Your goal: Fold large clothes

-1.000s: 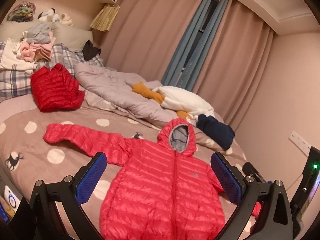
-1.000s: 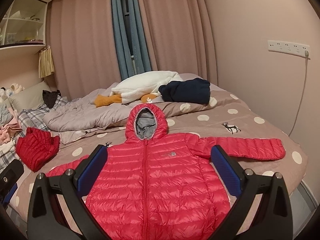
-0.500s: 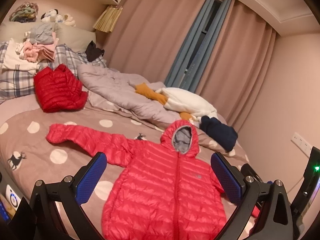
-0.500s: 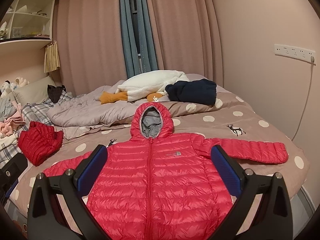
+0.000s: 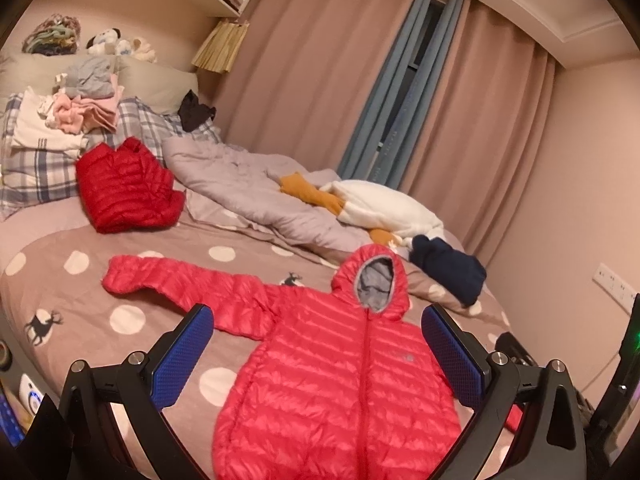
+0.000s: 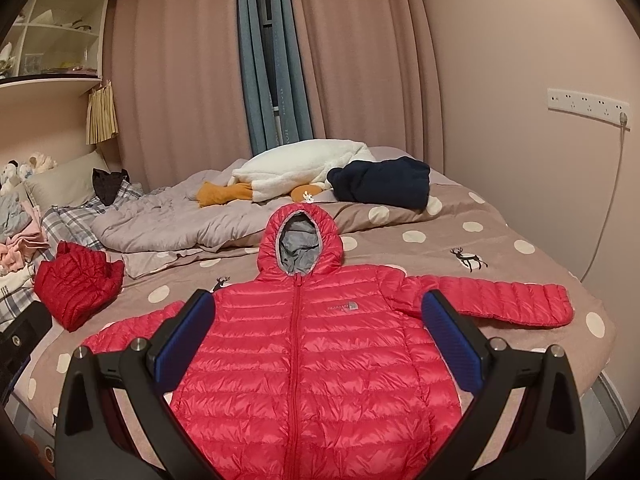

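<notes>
A red hooded puffer jacket (image 5: 336, 384) lies flat and zipped on the polka-dot bed cover (image 5: 80, 304), hood toward the far side, both sleeves spread out. It also shows in the right wrist view (image 6: 304, 360), with its right sleeve (image 6: 508, 300) reaching toward the bed edge. My left gripper (image 5: 316, 352) is open and empty, held above the jacket's lower body. My right gripper (image 6: 318, 340) is open and empty, above the jacket's chest.
A folded red puffer jacket (image 5: 124, 188) lies near the plaid pillows (image 5: 36, 168) with stacked clothes (image 5: 84, 96). A crumpled grey duvet (image 5: 248, 196), a white plush goose (image 5: 384, 208) and a navy garment (image 5: 448, 272) lie behind. The wall with sockets (image 6: 588, 104) is at the right.
Both grippers have drawn slightly back and up, so the jacket sits a little lower and farther right in the views. Nothing on the bed has moved.
</notes>
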Demonstrator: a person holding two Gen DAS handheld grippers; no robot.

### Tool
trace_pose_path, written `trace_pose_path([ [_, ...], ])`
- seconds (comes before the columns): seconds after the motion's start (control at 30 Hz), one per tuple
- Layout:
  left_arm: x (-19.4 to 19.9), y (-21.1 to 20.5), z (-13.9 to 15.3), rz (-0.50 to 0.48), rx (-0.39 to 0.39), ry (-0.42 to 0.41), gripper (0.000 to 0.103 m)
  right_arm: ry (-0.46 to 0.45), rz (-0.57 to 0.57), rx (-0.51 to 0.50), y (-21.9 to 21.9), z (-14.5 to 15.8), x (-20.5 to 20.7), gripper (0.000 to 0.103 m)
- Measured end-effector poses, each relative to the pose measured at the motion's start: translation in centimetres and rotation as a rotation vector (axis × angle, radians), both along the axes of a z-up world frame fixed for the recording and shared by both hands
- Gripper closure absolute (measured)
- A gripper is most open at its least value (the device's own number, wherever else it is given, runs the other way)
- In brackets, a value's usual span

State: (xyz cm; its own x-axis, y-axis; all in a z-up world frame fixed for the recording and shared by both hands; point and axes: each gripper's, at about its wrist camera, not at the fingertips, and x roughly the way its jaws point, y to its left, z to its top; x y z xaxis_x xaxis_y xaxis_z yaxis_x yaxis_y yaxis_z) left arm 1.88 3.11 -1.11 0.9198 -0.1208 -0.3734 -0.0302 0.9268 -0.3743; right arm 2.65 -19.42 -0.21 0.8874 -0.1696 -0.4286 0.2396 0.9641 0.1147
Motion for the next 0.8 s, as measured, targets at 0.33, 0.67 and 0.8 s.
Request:
trace_pose_path([
  [0.33,0.2,-0.3,-0.1,-0.007,0.010,0.002,0.000,0.002,-0.019,0.009,-0.5,0.0,-0.3,0.000],
  [0.67,0.1,-0.1,-0.4,-0.003,0.004,0.005,0.000,0.011,-0.041,0.022,-1.2,0.2,-0.3,0.000],
  [0.8,0.1,0.0,-0.4,-0.003,0.005,0.004,0.000,0.011,-0.041,0.026,-1.2,0.2,-0.3,0.000],
])
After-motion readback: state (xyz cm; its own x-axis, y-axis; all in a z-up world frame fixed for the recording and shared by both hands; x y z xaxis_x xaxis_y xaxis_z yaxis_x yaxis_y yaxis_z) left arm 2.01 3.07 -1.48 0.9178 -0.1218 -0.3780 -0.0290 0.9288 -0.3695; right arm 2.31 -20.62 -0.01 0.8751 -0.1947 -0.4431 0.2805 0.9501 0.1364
